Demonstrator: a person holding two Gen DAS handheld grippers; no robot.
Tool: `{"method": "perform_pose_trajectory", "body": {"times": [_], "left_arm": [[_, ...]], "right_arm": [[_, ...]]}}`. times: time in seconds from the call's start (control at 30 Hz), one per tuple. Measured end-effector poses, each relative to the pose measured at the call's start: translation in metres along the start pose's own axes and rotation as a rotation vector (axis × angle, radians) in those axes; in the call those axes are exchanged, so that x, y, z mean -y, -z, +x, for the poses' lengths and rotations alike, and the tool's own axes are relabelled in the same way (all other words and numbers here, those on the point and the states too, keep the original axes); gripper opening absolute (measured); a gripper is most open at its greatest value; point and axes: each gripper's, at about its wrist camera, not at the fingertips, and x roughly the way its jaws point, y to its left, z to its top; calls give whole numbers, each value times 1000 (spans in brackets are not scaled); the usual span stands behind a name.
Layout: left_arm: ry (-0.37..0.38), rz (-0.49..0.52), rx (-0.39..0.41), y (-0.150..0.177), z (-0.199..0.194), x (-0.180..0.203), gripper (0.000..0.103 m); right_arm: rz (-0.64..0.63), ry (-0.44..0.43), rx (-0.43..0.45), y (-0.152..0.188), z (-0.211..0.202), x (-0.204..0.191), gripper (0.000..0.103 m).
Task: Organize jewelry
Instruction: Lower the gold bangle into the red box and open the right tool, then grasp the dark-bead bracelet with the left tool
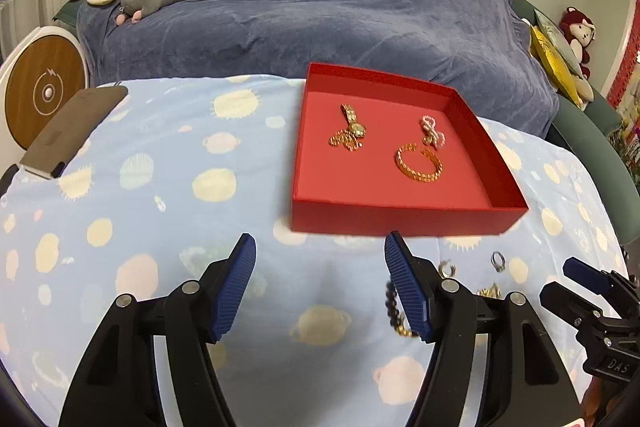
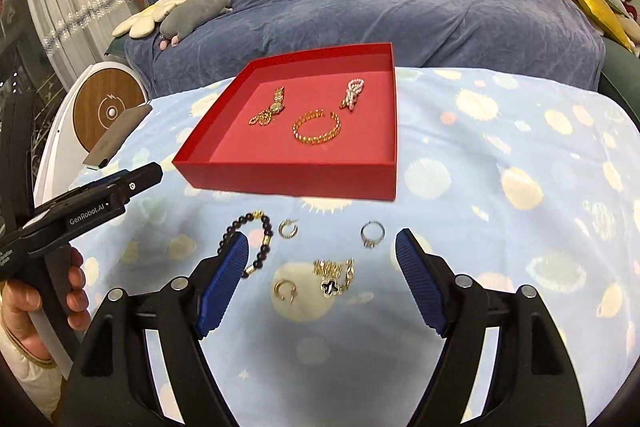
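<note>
Right hand-held gripper (image 2: 322, 243) spread — clover necklace (image 2: 334, 277) between fingers, untouched.

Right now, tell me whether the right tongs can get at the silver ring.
Probably yes. The right tongs stand open, and the silver ring lies bare on the tablecloth just ahead between the fingers, nothing covering it.

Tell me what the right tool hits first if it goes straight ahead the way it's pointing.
Probably the clover necklace lying between the open right tool's fingers, with the ring just beyond; the red box comes after. Depth is uncertain in this fisheye view.
</note>
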Motion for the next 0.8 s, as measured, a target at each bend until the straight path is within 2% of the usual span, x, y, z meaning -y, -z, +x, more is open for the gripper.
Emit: {"method": "perform_pose_trajectory", "body": {"times": [0.07,0.27,0.53,0.8], "left_arm": [[-2,6,-17,15,-3,3,69],[-4,54,-31,36,5,14,69],[42,64,-37,27,33,34,69],[16,117,-71,31,60,49,61]], "right_arm": [[14,-5,-5,13,-3,0,74],[-28,13,-36,32,6,-4,73],[-38,20,-64,37,19,-2,73],[-52,28,-86,41,28,-1,73]]}}
